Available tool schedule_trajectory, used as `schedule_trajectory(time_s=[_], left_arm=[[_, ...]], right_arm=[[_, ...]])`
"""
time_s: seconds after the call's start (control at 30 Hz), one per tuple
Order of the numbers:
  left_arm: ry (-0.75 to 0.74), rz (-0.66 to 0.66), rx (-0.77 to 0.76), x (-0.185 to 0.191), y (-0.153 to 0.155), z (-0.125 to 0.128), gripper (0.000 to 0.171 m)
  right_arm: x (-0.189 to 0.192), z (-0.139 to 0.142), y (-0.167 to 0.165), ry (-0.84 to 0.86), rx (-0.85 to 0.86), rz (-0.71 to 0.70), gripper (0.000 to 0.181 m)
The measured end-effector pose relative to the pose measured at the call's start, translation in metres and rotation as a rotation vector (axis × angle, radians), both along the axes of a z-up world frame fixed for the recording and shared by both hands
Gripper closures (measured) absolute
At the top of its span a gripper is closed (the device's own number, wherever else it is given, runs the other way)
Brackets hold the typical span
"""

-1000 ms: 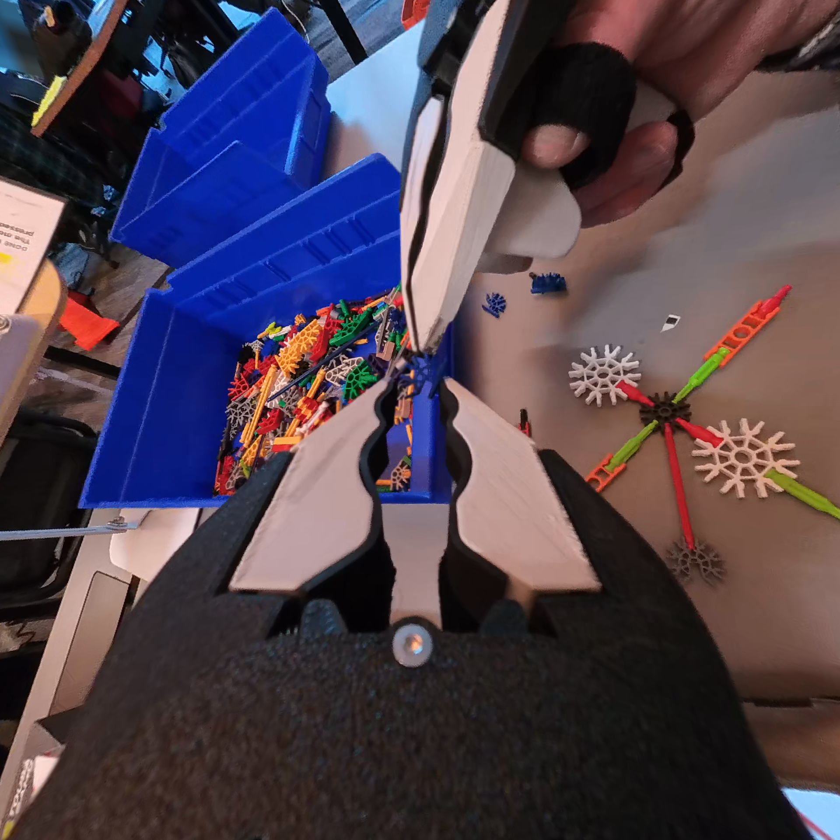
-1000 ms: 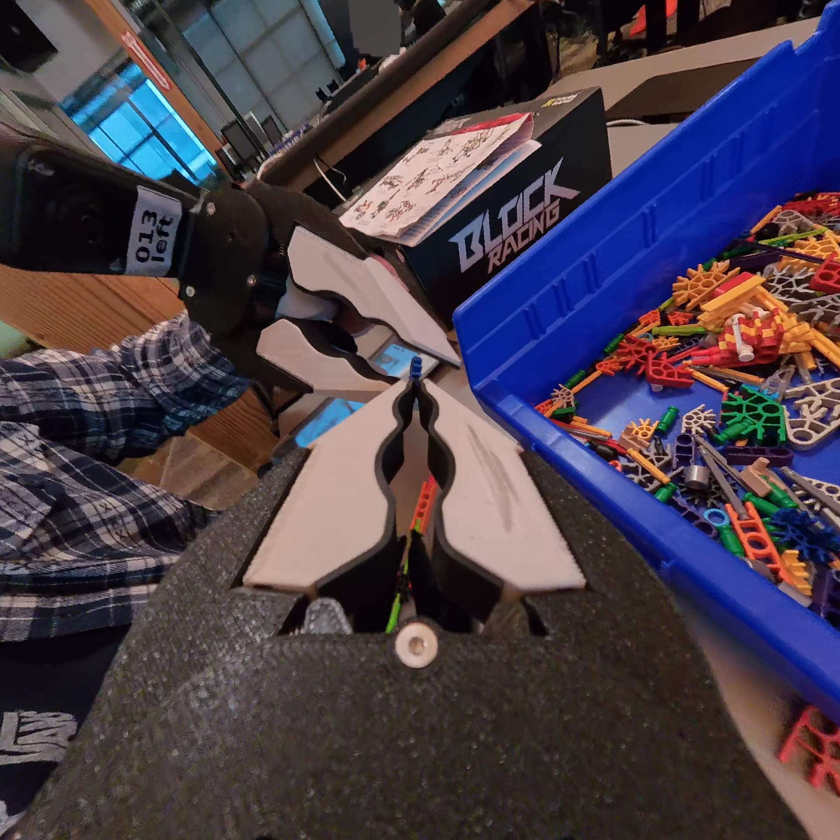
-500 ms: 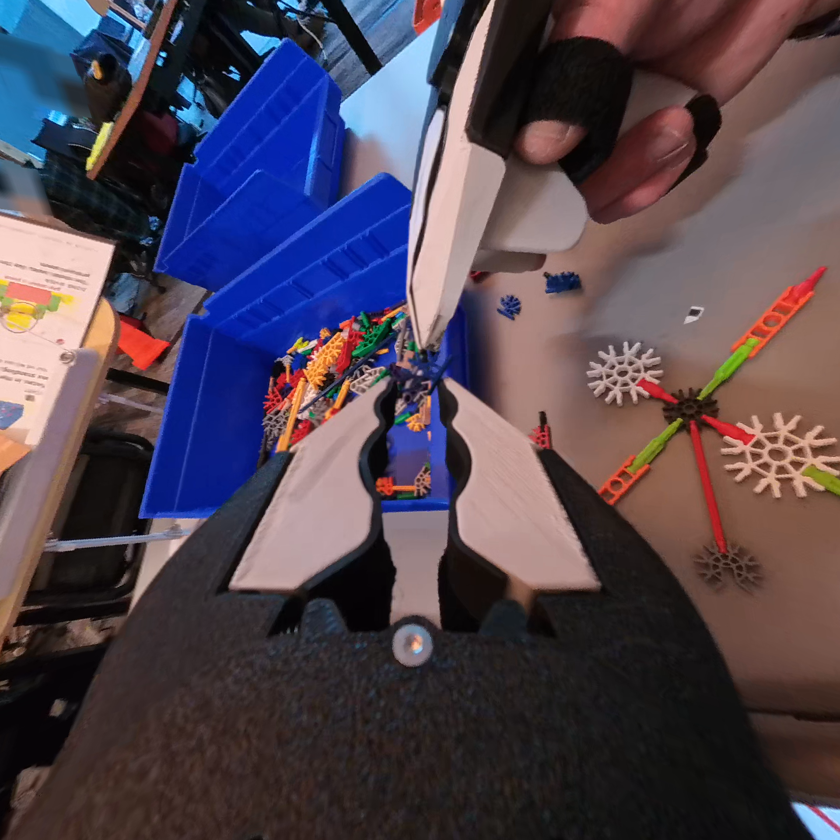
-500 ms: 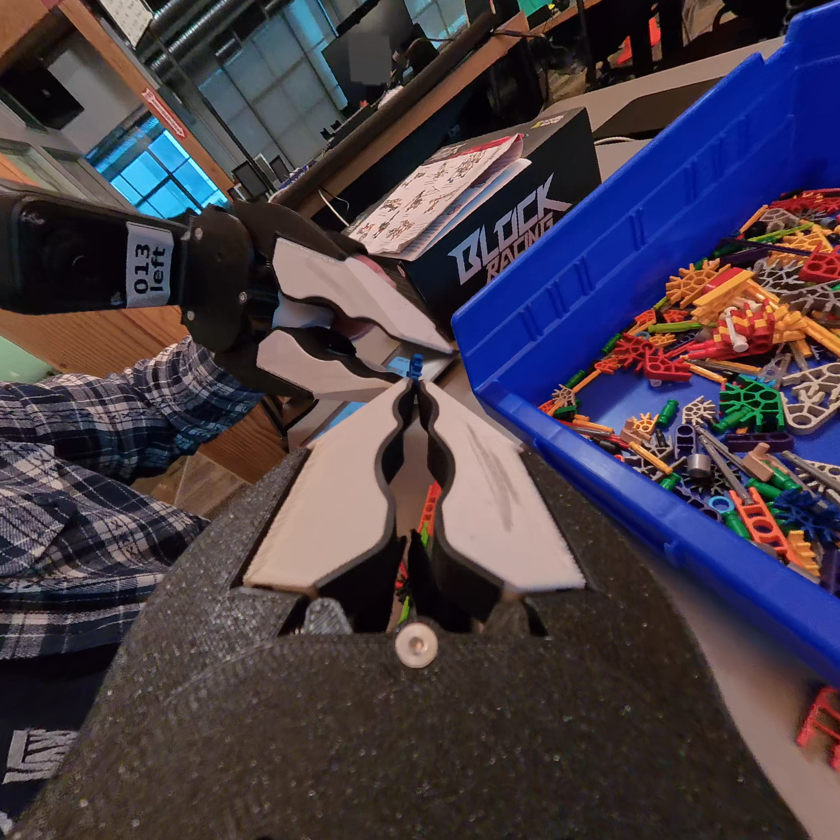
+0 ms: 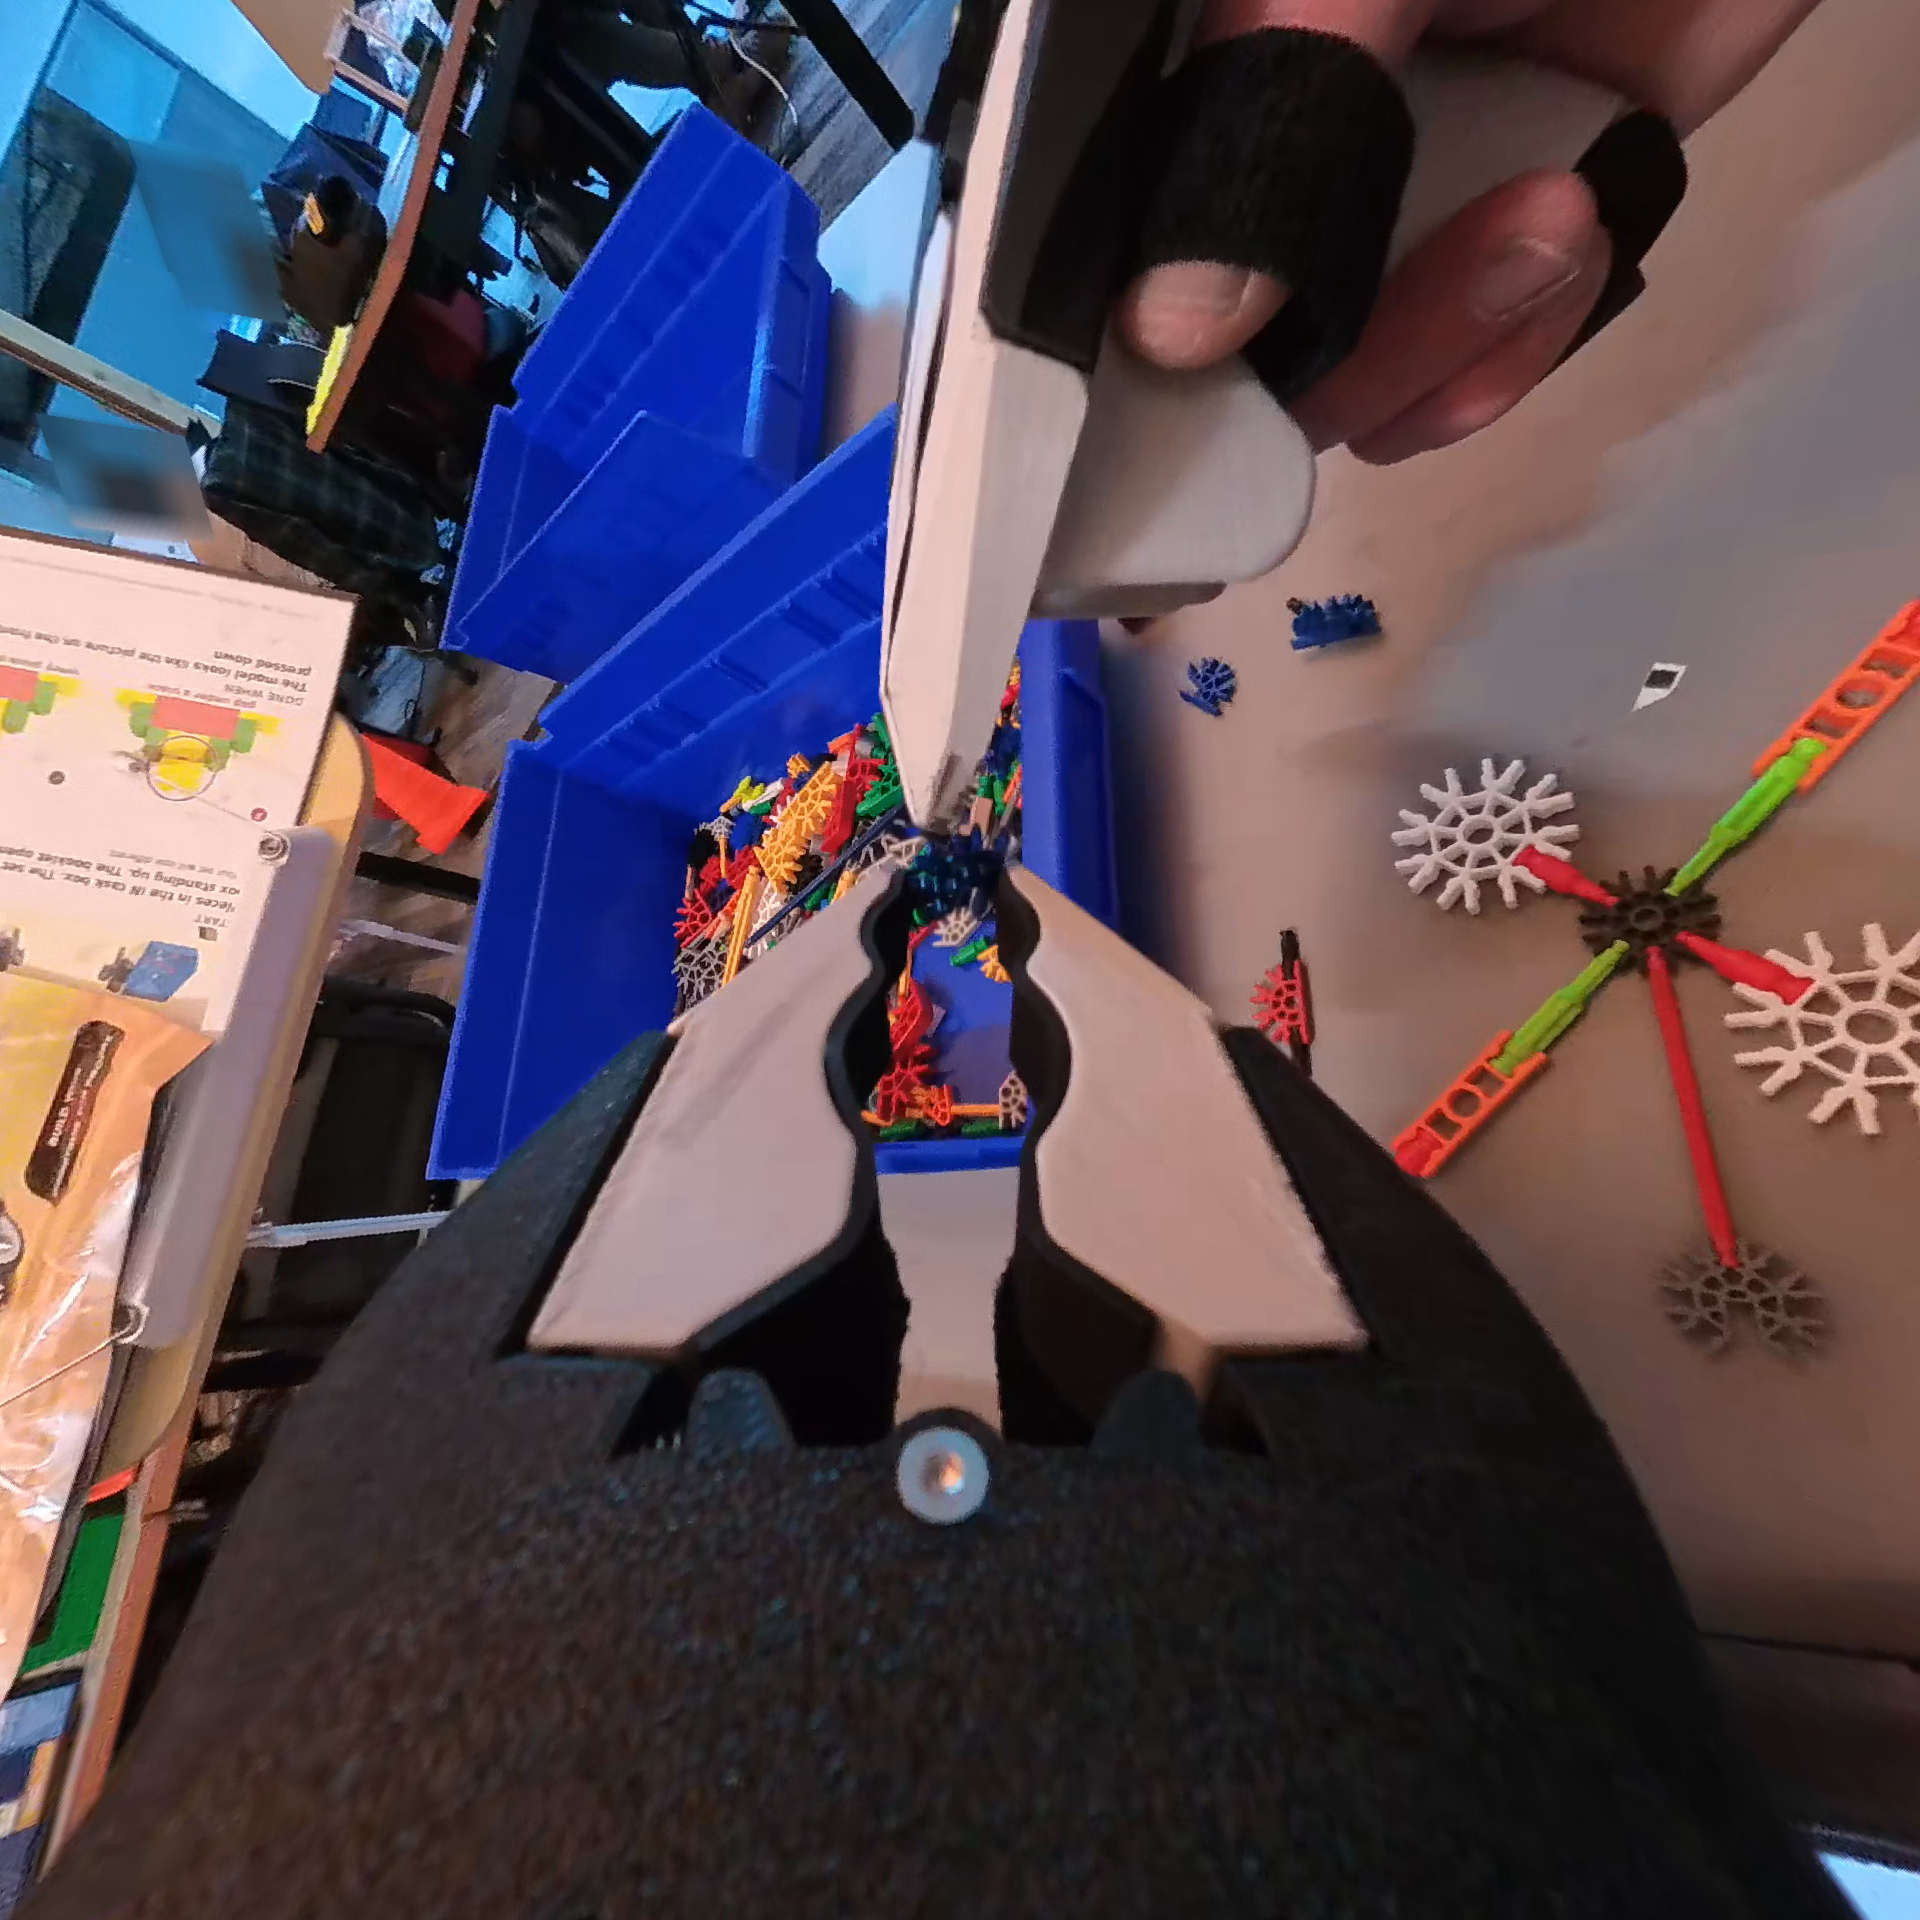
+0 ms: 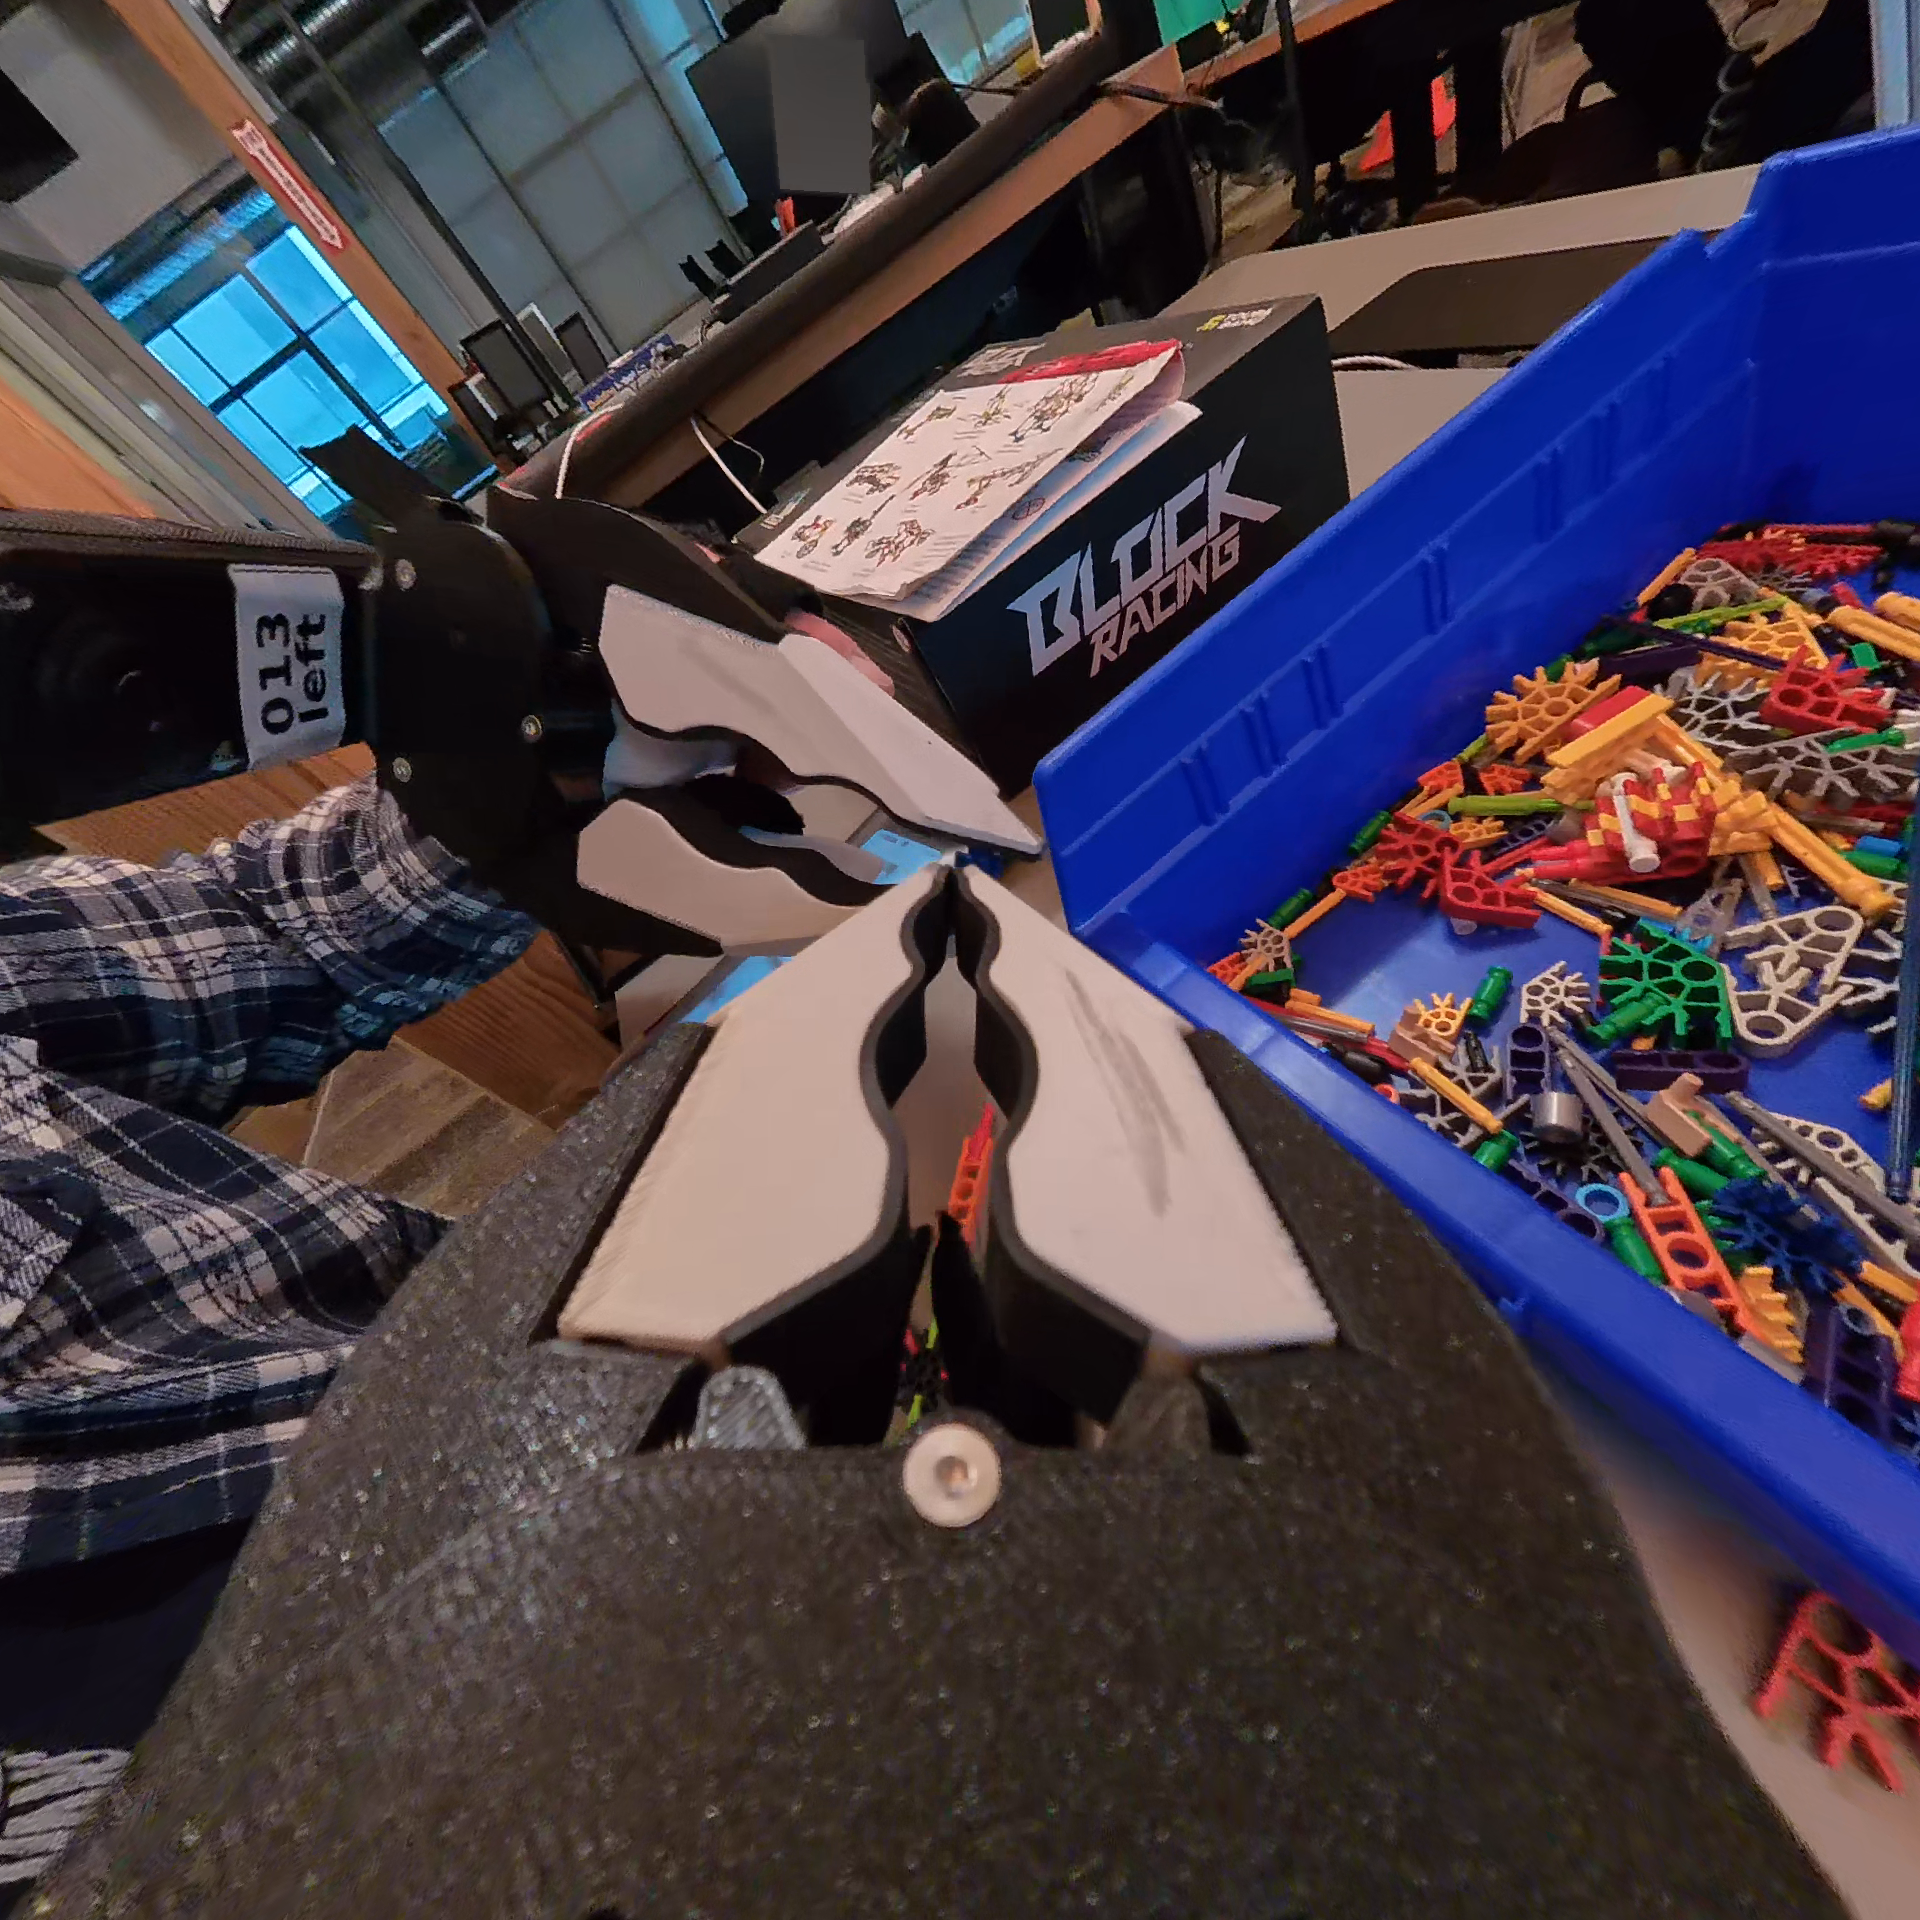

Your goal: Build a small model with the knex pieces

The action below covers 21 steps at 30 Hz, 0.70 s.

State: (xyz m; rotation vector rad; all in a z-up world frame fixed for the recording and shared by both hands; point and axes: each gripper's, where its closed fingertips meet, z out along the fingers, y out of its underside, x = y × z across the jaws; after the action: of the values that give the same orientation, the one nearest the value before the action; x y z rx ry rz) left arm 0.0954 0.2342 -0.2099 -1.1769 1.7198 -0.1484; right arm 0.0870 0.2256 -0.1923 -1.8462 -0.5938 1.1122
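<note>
Left wrist view: your left tongs (image 5: 951, 883) grip a dark blue snowflake-shaped plastic connector (image 5: 948, 871) above the blue plastic bin (image 5: 582, 935) of mixed pieces; your right tongs' tip touches it.

Right wrist view: your right tongs (image 6: 951, 876) are pinched together, contents hidden.

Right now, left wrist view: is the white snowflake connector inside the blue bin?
No, both white snowflake connectors lie on the table, right of the blue bin.
</note>
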Motion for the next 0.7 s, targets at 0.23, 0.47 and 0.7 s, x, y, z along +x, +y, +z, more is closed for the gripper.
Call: schedule_trajectory(time_s=[0.23,0.47,0.7], left_arm=[[-0.129,-0.017,-0.104,0.0,-0.003,0.013,0.158],[-0.357,-0.097,-0.304,0.0,-0.012,0.044,0.158],[-0.503,-0.253,-0.42,-0.001,-0.035,0.074,0.157]], right_arm=[[0.0,0.015,-0.001,0.089,0.011,0.019,0.177],[0.009,0.029,-0.001,0.271,-0.035,0.034,0.165],[0.0,0.044,-0.015,0.453,-0.081,0.162,0.159]])
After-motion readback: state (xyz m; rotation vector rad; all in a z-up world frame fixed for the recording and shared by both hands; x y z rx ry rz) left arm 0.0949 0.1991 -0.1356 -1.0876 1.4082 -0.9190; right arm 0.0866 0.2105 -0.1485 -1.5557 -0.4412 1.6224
